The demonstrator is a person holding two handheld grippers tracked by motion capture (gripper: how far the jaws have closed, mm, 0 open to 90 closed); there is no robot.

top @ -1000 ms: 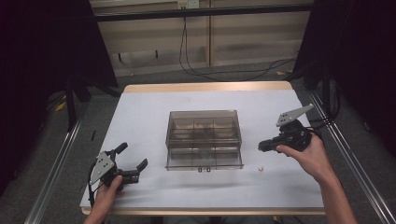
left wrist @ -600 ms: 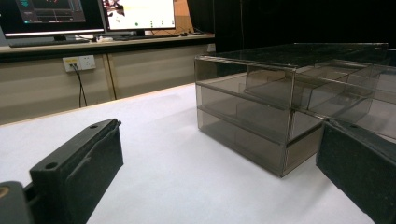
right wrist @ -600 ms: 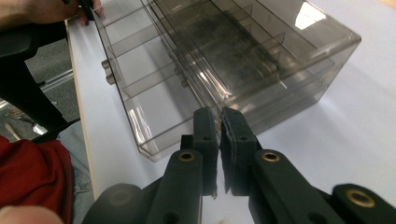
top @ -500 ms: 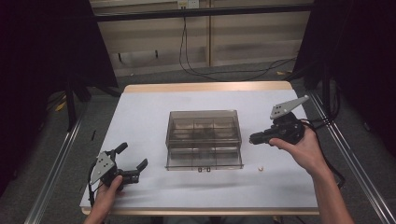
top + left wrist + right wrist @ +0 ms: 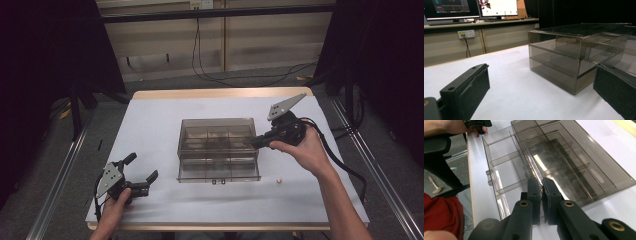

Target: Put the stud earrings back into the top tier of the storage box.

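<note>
Standing at the middle of the white table (image 5: 150, 125) in the high view: one smoke-tinted transparent organiser box (image 5: 218, 148) with divided compartments and a lower drawer pulled out toward the person. Right gripper (image 5: 256, 142): held in the right hand (image 5: 300, 147) at the box's right side, jaw tips at the upper edge of the right wall; grey three-cornered plate on top, cable trailing off to the right. Left gripper (image 5: 142, 167): held in the left hand (image 5: 117, 202) near the table's front left corner, well apart from the box, jaws spread wide with nothing between them. One small pale object (image 5: 279, 180), too small to identify, on the table just right of the box's front corner.

Left gripper view: both black jaws far apart at the bottom corners, bare table between them. The box (image 5: 579, 52) stands ahead and to the right, untouched, a corner turned toward the camera. Wall socket (image 5: 466, 33) and monitors (image 5: 474, 8) in the background.

Right gripper view: the two jaws (image 5: 541, 195) pressed nearly together over a thin transparent wall of the box (image 5: 564, 157); whether the wall is actually pinched between them cannot be told. Drawer (image 5: 506, 165) extends to the left. The person's other hand (image 5: 456, 126) with its gripper lies beyond the box's far end.
</note>
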